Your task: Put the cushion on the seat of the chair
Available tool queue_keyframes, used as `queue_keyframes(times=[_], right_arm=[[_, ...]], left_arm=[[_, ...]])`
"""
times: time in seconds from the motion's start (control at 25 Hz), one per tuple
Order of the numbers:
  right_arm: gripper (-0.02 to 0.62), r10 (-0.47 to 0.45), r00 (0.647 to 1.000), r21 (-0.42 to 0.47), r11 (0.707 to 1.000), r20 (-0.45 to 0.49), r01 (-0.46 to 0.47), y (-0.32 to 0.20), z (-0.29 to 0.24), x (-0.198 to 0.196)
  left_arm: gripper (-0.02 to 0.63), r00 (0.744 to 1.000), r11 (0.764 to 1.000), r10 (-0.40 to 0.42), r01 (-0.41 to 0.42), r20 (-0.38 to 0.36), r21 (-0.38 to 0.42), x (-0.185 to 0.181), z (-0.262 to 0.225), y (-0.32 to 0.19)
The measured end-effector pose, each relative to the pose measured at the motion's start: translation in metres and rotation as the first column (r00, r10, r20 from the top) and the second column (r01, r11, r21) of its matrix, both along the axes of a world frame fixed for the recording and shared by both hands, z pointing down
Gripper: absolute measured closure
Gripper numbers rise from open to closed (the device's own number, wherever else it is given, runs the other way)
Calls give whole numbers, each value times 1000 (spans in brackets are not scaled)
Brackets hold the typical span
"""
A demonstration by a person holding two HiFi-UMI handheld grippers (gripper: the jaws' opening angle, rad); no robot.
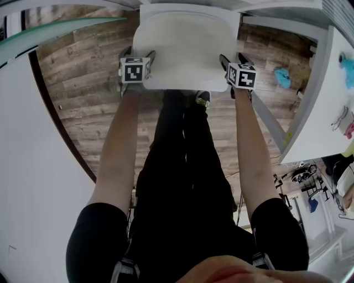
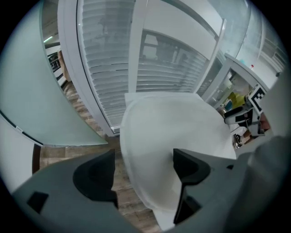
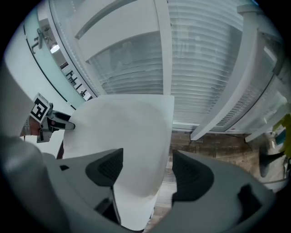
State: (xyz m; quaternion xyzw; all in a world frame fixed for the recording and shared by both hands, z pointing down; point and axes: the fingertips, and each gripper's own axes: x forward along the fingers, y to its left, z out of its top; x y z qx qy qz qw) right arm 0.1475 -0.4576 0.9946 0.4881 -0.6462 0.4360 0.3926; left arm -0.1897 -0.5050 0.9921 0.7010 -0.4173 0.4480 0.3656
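Left gripper (image 1: 138, 55), right gripper (image 1: 233, 59): jaws spread | cushion (image 1: 185, 47): side edges between them, unclamped

The white cushion (image 1: 185, 50) is seen laid on the seat of the white chair (image 1: 148, 10), which is stood on the wood-plank floor (image 1: 83, 88)

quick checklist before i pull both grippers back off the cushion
1. Left gripper let go: ok, jaws apart, no grip on the fabric.
2. Right gripper let go: ok, jaws apart.
3. Cushion out from between the jaws: not ok, one side edge lies between each pair.
4. Cushion on the chair seat: ok, it lies on the seat, whose far edge shows beyond it.
5. Cushion centred, near edge not overhanging: cannot tell.
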Motion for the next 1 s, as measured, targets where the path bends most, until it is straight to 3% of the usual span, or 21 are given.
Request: queue_keyframes(times=[0.28,0.64,0.72,0.8,0.92,1.0], right_arm=[[268,-8,998,-8,1000,69,9,6,-18,-17],[290,-24,988,74,997,151,13,8,-107,-59],[329,-36,988,94,995,151,22,10,-133,-65],[417,-46,990,123,992,133,29,11,-159,-65],[554,-65,991,180,983,115,43,12,-198,-65],[578,-81,989,221,974,126,51,11,-225,-69]], left_arm=[[219,995,993,-102,102,7,66,-12,-33,-2],[222,989,990,-115,122,-94,76,33,-122,24],[225,989,991,-97,106,-111,79,47,-145,33],[241,989,992,-80,91,-127,83,61,-168,40],[353,991,990,-50,65,-122,129,77,-201,46],[436,995,984,-14,31,-103,174,87,-227,46]])
